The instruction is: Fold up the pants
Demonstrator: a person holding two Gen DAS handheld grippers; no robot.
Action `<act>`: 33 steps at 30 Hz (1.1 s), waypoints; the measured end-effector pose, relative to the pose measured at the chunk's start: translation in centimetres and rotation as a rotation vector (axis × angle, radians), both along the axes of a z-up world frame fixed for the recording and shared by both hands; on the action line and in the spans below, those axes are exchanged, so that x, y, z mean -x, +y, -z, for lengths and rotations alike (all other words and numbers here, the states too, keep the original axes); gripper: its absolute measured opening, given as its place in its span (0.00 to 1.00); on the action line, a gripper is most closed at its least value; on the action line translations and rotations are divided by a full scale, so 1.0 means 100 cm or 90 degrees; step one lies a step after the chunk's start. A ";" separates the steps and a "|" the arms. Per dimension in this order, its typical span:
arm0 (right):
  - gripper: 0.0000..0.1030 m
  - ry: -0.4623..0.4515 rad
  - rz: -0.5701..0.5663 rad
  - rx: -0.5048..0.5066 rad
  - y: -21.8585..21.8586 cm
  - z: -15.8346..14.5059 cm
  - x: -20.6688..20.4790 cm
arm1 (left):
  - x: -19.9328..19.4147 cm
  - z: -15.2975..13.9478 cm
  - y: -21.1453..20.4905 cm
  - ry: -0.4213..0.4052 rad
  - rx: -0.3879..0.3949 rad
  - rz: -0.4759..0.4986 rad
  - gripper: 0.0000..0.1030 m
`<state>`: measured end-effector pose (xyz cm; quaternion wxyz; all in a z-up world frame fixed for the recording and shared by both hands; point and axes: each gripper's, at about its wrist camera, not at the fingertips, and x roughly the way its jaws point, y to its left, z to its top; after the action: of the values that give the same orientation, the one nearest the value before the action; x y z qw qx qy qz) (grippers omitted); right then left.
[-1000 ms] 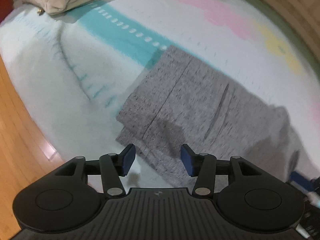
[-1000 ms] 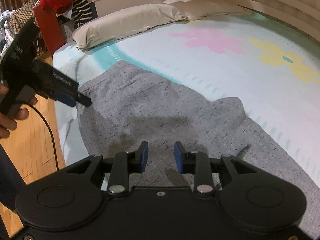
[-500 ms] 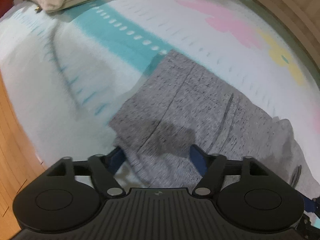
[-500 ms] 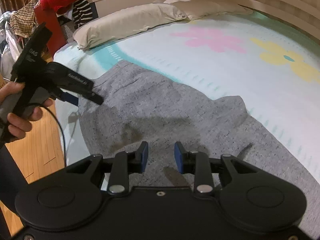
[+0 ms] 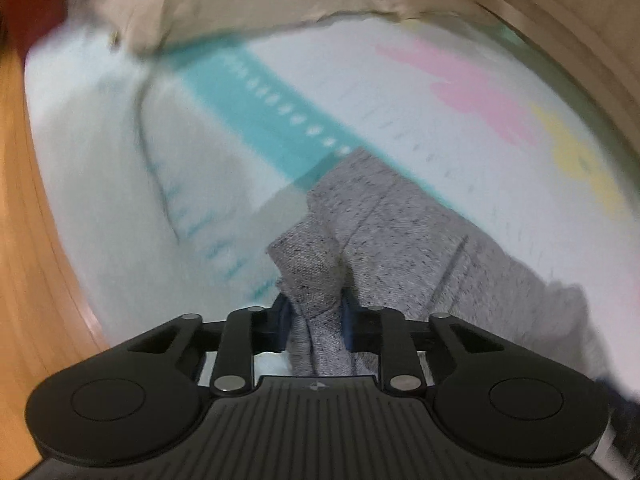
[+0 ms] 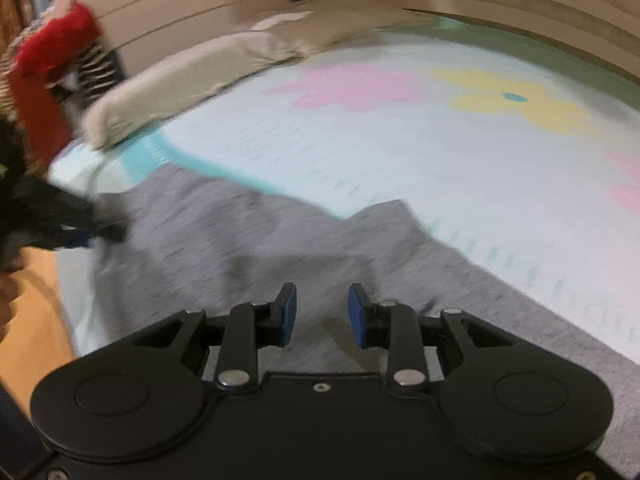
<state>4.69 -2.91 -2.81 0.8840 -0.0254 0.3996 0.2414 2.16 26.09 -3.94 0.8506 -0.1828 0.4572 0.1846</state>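
Closed since half a second ago: left gripper (image 5: 314, 322), now pinching the pants (image 5: 400, 236) corner near the bed (image 5: 120, 200) edge. Right gripper (image 6: 322, 312) part open, empty, above grey cloth. Lift slowly, keeping layers together, carry across evenly.

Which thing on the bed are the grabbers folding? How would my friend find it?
Look at the bed with its pale sheet printed with pink and yellow flowers. Near its edge, below the beige pillow, lies a flat speckled gray cloth: the pants. They are the only gray thing there, and the left gripper has one corner pinched between its blue fingers.
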 end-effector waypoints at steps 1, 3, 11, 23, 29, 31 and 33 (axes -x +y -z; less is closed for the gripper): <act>0.29 0.003 0.007 -0.001 -0.001 0.002 -0.004 | 0.003 -0.006 -0.006 -0.012 -0.019 0.006 0.19; 0.26 0.011 0.014 -0.007 -0.003 0.007 -0.012 | 0.005 -0.018 -0.014 -0.040 -0.043 0.019 0.16; 0.25 0.061 0.005 0.061 0.005 0.030 -0.015 | 0.009 -0.037 -0.021 -0.073 -0.041 0.030 0.15; 0.27 0.034 0.037 -0.029 -0.059 -0.006 0.004 | 0.032 -0.105 -0.131 -0.233 -0.176 0.190 0.14; 0.27 0.047 0.092 -0.040 -0.112 -0.008 0.012 | 0.024 -0.102 -0.227 -0.257 -0.183 0.316 0.14; 0.27 0.053 0.118 -0.040 -0.132 -0.007 0.015 | 0.021 -0.091 -0.261 -0.249 -0.187 0.365 0.14; 0.27 0.063 0.146 -0.038 -0.151 -0.004 0.016 | 0.017 -0.076 -0.290 -0.233 -0.183 0.413 0.15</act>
<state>3.12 -18.02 -2.43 0.8852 0.0586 0.4359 0.1516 0.49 -2.87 3.70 0.9491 0.0622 0.3013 -0.0668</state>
